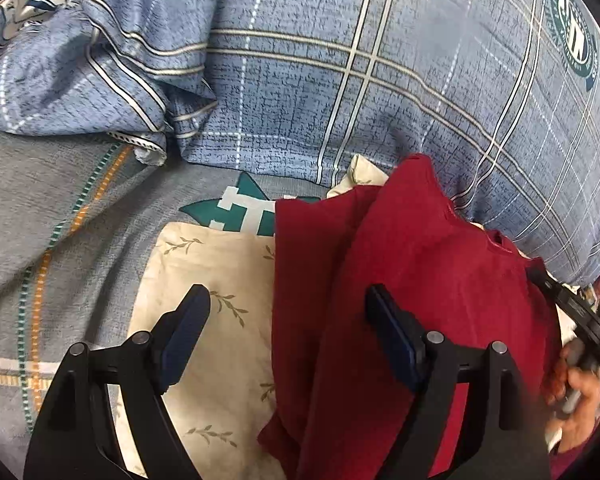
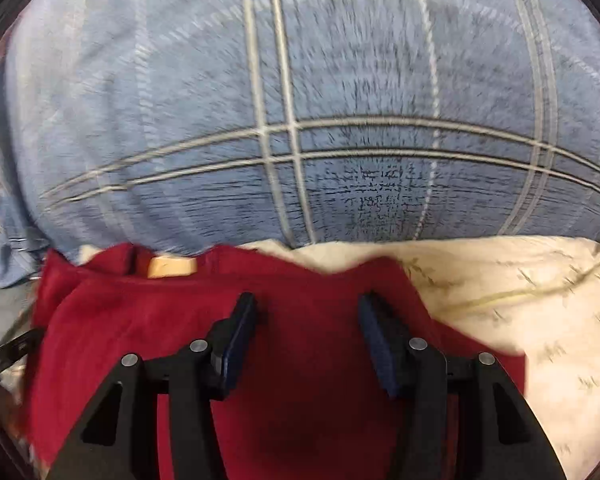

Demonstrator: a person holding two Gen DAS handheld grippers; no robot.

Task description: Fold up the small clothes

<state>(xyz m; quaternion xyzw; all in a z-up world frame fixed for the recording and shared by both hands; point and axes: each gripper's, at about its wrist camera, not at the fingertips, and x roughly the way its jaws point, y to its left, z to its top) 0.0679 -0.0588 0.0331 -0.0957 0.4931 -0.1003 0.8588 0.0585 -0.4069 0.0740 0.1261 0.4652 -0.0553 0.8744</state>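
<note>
— looking down the left gripper (image 1: 288, 320), where does the red garment (image 1: 412, 288) lie from it?

— mostly to its right. the fingers stand wide apart with nothing between them; the left finger (image 1: 188, 328) hangs over the cream leaf-print cloth (image 1: 212, 280), the right finger (image 1: 392, 340) over the red fabric. the garment's left edge runs between the two.

— and its long axis?

— it runs away from the camera, from the near edge up toward the blue plaid pillow (image 1: 380, 80), where its far end touches or nearly touches. it looks partly folded already, one layer lapped over another.

— what about the right gripper (image 2: 308, 320)?

— also spread, a little narrower, and empty. the red garment (image 2: 180, 320) lies straight under and ahead of it, with its far hem just short of the pillow (image 2: 300, 100). that view is blurred, so finer detail is lost.

— so which is nearer the cloth?

— my judgement: the right sits squarely over it, the left only at its left margin. the next fold likely turns on catching that left edge without pinching the cream cloth beneath.
</note>
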